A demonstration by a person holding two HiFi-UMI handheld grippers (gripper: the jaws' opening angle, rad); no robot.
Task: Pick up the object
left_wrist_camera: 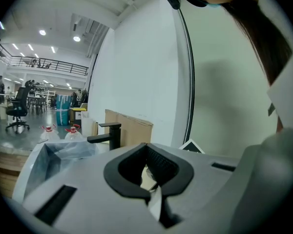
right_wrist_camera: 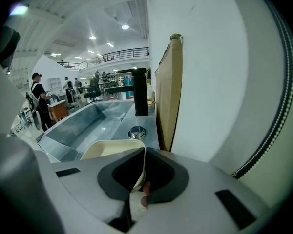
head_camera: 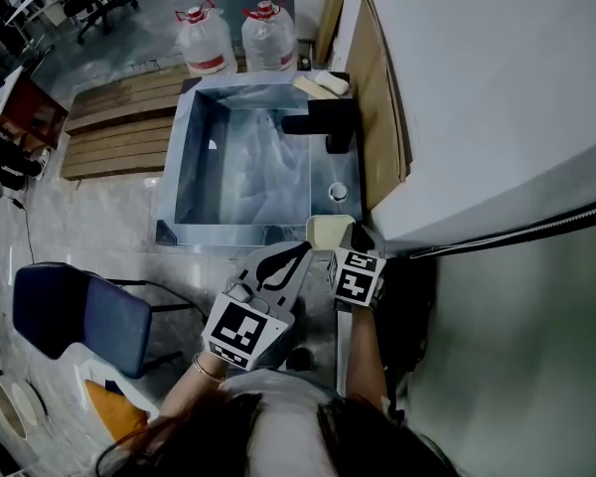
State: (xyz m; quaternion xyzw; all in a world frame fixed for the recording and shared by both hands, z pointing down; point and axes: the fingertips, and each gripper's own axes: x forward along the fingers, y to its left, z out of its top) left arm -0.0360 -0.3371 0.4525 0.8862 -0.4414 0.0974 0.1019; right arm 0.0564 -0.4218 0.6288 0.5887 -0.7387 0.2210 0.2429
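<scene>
A cream bowl (head_camera: 328,230) sits on the near right corner of the steel sink's rim (head_camera: 324,172). My right gripper (head_camera: 350,237) is shut on the bowl's near wall. In the right gripper view the bowl (right_wrist_camera: 107,149) has its thin wall pinched between the jaws of the right gripper (right_wrist_camera: 139,182). My left gripper (head_camera: 298,251) hovers just left of the bowl, shut, with nothing held. In its own view the left gripper (left_wrist_camera: 154,188) has its jaw tips touching, and a bit of cream shows behind them.
A black faucet (head_camera: 323,122) and a round drain knob (head_camera: 338,192) stand on the sink's right ledge. Cardboard sheets (head_camera: 382,97) lean on the white wall at the right. Two water bottles (head_camera: 207,38) stand beyond the sink, and a blue chair (head_camera: 79,316) is at the left.
</scene>
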